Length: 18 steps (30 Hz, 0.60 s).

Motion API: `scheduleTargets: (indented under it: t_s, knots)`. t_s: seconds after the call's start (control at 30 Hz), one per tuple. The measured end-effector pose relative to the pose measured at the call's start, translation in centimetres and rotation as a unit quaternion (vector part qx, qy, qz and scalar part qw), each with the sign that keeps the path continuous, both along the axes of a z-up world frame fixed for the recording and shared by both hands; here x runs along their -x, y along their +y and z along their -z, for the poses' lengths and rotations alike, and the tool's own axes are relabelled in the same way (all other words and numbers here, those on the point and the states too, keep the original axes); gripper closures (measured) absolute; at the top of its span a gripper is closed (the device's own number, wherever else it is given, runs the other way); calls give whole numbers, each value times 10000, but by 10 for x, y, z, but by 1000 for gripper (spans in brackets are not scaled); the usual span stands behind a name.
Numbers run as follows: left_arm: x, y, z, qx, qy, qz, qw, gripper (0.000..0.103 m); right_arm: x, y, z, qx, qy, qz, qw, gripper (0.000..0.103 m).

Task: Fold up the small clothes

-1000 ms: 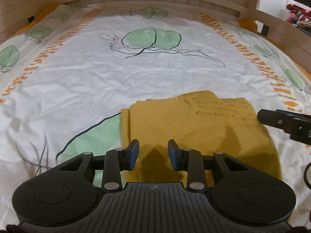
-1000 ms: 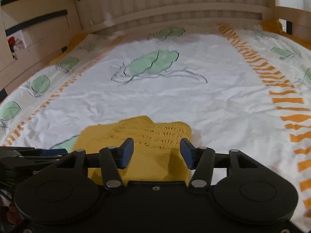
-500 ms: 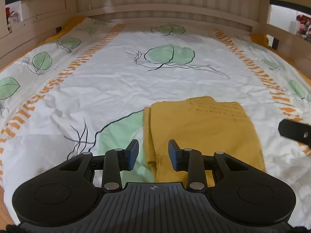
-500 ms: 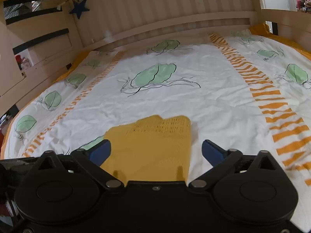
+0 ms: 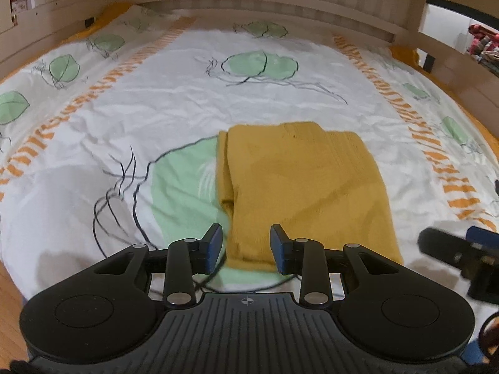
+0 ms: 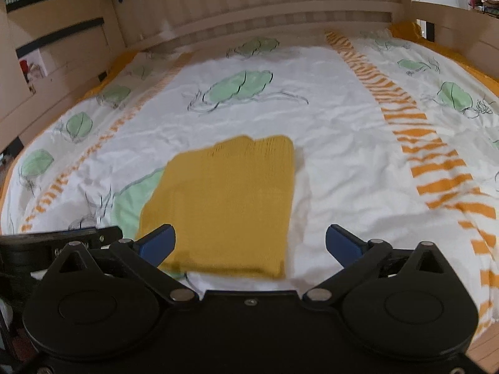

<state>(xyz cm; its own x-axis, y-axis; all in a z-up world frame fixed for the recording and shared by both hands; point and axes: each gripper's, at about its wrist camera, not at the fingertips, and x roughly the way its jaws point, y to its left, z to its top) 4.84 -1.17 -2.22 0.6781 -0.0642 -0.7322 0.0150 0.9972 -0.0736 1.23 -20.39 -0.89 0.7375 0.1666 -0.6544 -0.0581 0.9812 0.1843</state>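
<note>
A mustard-yellow knitted garment [image 5: 299, 187] lies folded into a rectangle on the bed; it also shows in the right wrist view [image 6: 227, 199]. My left gripper [image 5: 246, 244] is open and empty, held just above the garment's near left edge. My right gripper [image 6: 249, 243] is wide open and empty, held above the garment's near edge. The right gripper also shows at the right edge of the left wrist view [image 5: 461, 252]. Part of the left gripper shows at the left edge of the right wrist view [image 6: 56, 243].
The bed has a white cover [image 5: 174, 103] with green leaves and orange stripes. A wooden headboard [image 5: 249, 3] and side rails [image 6: 452, 28] enclose it. The bed's near edge and wooden floor [image 5: 9, 314] lie below left.
Both grippers have pulled back toward the bed's near edge and risen. The right gripper has opened wide. The garment lies still in the same folded shape.
</note>
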Motion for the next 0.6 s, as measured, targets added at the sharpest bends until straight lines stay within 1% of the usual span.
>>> scheduleTargets:
  t_s: [0.17,0.37,0.6]
  knots:
    - [6,-2,4,-86,44,-6,10000,70,11,4,4,108,71,35,9999,1]
    - [10,-2,4,-142,-1,-68,9999,70,14,0,3,132,-35,195,9997,1]
    - [11,0,7,-167,58,-67,9998,70,11,1,7,146,104,158,9997,1]
